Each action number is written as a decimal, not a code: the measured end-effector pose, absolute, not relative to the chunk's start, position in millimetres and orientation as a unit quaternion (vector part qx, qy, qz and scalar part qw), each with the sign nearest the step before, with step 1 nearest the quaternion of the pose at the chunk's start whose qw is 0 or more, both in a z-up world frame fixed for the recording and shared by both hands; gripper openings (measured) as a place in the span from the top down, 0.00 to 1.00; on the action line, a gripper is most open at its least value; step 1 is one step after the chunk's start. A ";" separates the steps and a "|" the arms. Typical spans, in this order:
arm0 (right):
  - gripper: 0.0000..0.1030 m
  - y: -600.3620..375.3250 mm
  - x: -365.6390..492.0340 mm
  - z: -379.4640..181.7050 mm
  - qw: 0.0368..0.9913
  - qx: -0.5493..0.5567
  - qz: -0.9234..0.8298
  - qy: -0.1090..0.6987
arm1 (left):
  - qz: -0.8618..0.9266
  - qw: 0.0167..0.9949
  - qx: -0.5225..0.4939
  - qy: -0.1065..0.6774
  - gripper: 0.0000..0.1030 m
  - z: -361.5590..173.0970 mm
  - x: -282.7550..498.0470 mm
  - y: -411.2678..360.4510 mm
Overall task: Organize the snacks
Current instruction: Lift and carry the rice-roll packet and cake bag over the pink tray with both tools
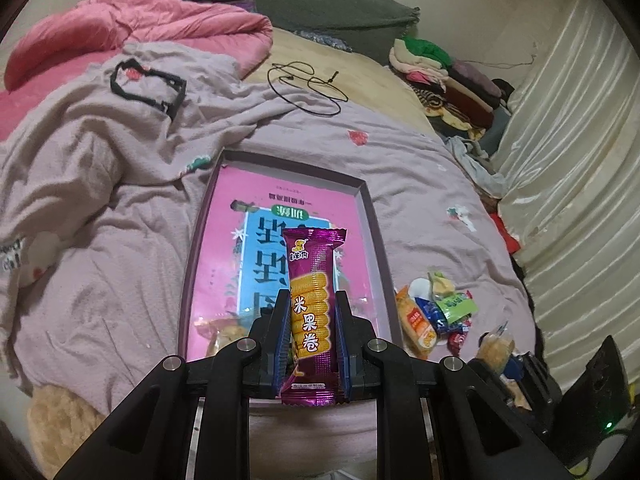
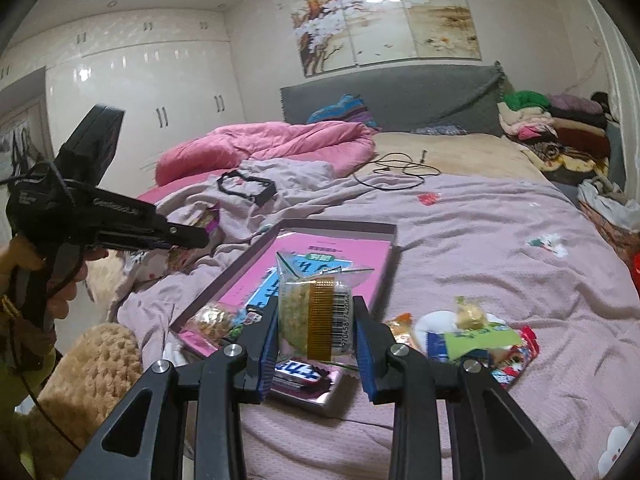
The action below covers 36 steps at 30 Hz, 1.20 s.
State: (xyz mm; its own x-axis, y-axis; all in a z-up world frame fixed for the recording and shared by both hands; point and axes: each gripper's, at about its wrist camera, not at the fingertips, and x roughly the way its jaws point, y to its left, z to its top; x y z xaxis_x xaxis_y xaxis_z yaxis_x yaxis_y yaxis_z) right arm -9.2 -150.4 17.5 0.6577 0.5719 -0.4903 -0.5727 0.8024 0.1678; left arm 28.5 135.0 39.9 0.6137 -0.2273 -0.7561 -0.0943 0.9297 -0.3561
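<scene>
Left wrist: left tool (image 1: 312, 320) clamps purple snack bar (image 1: 311, 300) above tray (image 1: 382, 248); right tool (image 2: 316, 320) clamps clear pkt (image 2: 316, 312).

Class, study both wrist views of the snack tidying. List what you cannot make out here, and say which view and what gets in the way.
- Left wrist view: the snack in the tray's near corner is mostly hidden behind the left tool and its purple snack bar.
- Right wrist view: the dark wrapper is partly covered by the right tool and its clear packet.
- Both views: print on the loose snack pile is too small.
</scene>
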 end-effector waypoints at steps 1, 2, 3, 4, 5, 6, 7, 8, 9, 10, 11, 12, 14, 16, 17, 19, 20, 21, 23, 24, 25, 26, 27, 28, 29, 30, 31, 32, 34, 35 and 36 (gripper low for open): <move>0.67 -147.2 -10.5 17.6 0.910 -0.005 0.317 0.268 | -0.037 0.879 -0.185 0.438 0.80 38.8 28.1 136.1; 0.67 -144.9 -11.5 17.5 0.909 -0.008 0.320 0.268 | -0.035 0.880 -0.183 0.437 0.80 38.4 27.1 136.6; 0.67 -142.2 -12.7 17.5 0.908 -0.012 0.323 0.267 | -0.034 0.881 -0.180 0.436 0.80 37.8 26.0 137.4; 0.67 -139.8 -13.5 17.3 0.907 -0.016 0.325 0.267 | -0.034 0.881 -0.181 0.436 0.80 37.6 25.3 137.8; 0.67 -137.6 -14.5 17.1 0.907 -0.018 0.325 0.267 | -0.035 0.881 -0.181 0.435 0.80 37.7 24.9 138.1; 0.67 -135.7 -14.9 17.0 0.906 -0.020 0.327 0.267 | -0.033 0.882 -0.179 0.434 0.80 37.4 24.1 138.5; 0.67 -133.7 -15.1 16.8 0.906 -0.021 0.328 0.268 | -0.031 0.884 -0.176 0.433 0.80 37.3 23.2 138.6; 0.67 -131.8 -15.1 16.7 0.905 -0.022 0.328 0.269 | -0.028 0.885 -0.171 0.431 0.80 37.7 22.5 138.3; 0.67 -129.8 -15.2 16.4 0.905 -0.023 0.329 0.270 | -0.026 0.887 -0.166 0.430 0.80 37.6 21.5 137.7; 0.67 -128.6 -14.9 16.2 0.904 -0.024 0.330 0.270 | -0.026 0.888 -0.164 0.430 0.80 36.8 21.1 137.2; 0.67 -126.6 -15.2 16.0 0.903 -0.026 0.331 0.271 | -0.029 0.886 -0.165 0.432 0.80 35.0 21.1 136.8; 0.67 -124.1 -15.8 15.0 0.903 -0.030 0.333 0.271 | -0.029 0.886 -0.165 0.433 0.80 33.9 21.1 136.4; 0.67 -121.0 -15.9 12.4 0.901 -0.037 0.334 0.274 | -0.028 0.885 -0.161 0.435 0.80 30.1 21.0 135.0; 0.67 -118.8 -15.3 9.0 0.899 -0.040 0.334 0.279 | -0.029 0.885 -0.160 0.437 0.80 27.5 21.0 133.6; 0.67 -117.8 -15.0 7.4 0.899 -0.042 0.334 0.281 | -0.031 0.884 -0.160 0.439 0.80 25.5 21.4 132.9; 0.67 -116.9 -14.3 5.3 0.898 -0.045 0.334 0.283 | -0.032 0.882 -0.156 0.442 0.80 21.3 22.8 130.5; 0.67 -117.0 -13.8 4.4 0.898 -0.045 0.334 0.284 | -0.033 0.882 -0.155 0.444 0.80 20.2 23.3 129.4; 0.67 -117.0 -13.3 3.5 0.898 -0.045 0.333 0.285 | -0.035 0.881 -0.154 0.446 0.80 18.1 24.0 128.0; 0.67 -116.0 -12.7 1.1 0.897 -0.046 0.332 0.288 | -0.037 0.879 -0.152 0.451 0.80 14.0 25.0 124.7; 0.67 -115.8 -12.7 -0.2 0.897 -0.046 0.331 0.289 | -0.038 0.878 -0.151 0.453 0.80 12.2 25.6 123.6; 0.67 -115.6 -11.2 -2.3 0.896 -0.046 0.330 0.293 | -0.039 0.877 -0.151 0.455 0.80 9.8 25.7 122.3; 0.67 -115.5 -10.6 -3.6 0.895 -0.046 0.329 0.297 | -0.043 0.875 -0.150 0.459 0.80 7.2 26.2 120.3; 0.67 -115.6 -9.4 -5.4 0.895 -0.045 0.327 0.300 | -0.044 0.874 -0.148 0.461 0.80 5.2 26.5 118.4; 0.67 -115.8 -9.1 -6.5 0.895 -0.044 0.326 0.303 | -0.045 0.873 -0.147 0.462 0.80 3.6 26.5 117.1; 0.67 -116.0 -8.5 -7.5 0.894 -0.043 0.325 0.305 | -0.046 0.872 -0.146 0.464 0.80 2.7 26.8 116.0; 0.67 -116.0 -7.9 -8.0 0.894 -0.043 0.324 0.306 | -0.048 0.871 -0.145 0.466 0.80 1.1 27.2 114.4; 0.67 -116.0 -7.4 -8.3 0.894 -0.043 0.323 0.307 | -0.049 0.871 -0.144 0.468 0.80 -0.6 27.7 113.5; 0.67 -116.4 -7.0 -8.6 0.895 -0.042 0.321 0.307 | -0.050 0.870 -0.144 0.470 0.80 -2.2 28.0 112.6; 0.67 -116.9 -5.8 -9.4 0.895 -0.042 0.320 0.309 | -0.053 0.868 -0.142 0.473 0.80 -5.2 29.0 110.4; 0.67 -116.6 -5.4 -9.8 0.894 -0.042 0.319 0.310 | -0.054 0.867 -0.141 0.475 0.80 -7.0 29.5 108.8; 0.67 -116.6 -4.9 -10.5 0.894 -0.042 0.319 0.311 | -0.056 0.866 -0.140 0.477 0.80 -8.2 29.9 107.6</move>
State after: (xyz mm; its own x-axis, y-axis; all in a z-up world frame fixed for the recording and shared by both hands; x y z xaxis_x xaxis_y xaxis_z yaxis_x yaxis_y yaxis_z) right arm -4.9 -116.6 -10.5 0.6031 0.5438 -0.5836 -0.5960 0.7934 0.1234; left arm 29.9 107.6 -8.2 0.5392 -0.2301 -0.8101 -0.0369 0.9546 -0.2957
